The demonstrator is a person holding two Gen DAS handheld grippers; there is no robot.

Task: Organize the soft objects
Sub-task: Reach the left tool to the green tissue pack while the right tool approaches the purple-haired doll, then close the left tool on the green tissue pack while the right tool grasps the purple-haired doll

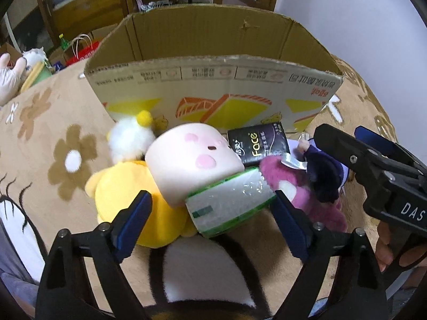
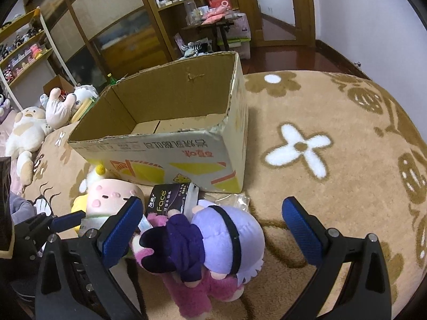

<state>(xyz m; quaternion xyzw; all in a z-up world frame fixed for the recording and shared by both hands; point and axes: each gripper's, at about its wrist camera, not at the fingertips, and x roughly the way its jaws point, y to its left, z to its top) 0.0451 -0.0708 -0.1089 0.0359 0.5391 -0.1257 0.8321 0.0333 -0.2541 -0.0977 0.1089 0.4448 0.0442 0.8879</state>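
Note:
An open cardboard box (image 1: 213,90) (image 2: 165,144) stands on the flowered rug. In front of it lies a pile: a yellow plush (image 1: 133,202), a pink-faced cream plush (image 1: 192,157) (image 2: 112,194), a green-and-white tissue pack (image 1: 232,202), a black "Face" tissue pack (image 1: 261,144) (image 2: 168,200), a pink plush (image 1: 315,202) (image 2: 192,293) and a purple-haired doll (image 2: 213,242) (image 1: 320,170). My left gripper (image 1: 213,213) is open, its jaws on either side of the green tissue pack. My right gripper (image 2: 213,229) is open over the purple doll and empty; it also shows in the left wrist view (image 1: 373,154).
The box is empty inside. More plush toys (image 2: 29,130) lie at the rug's left edge. Shelves and a cabinet (image 2: 106,26) stand behind, with a small table (image 2: 213,26) and a doorway beyond. Open rug (image 2: 333,146) lies to the right of the box.

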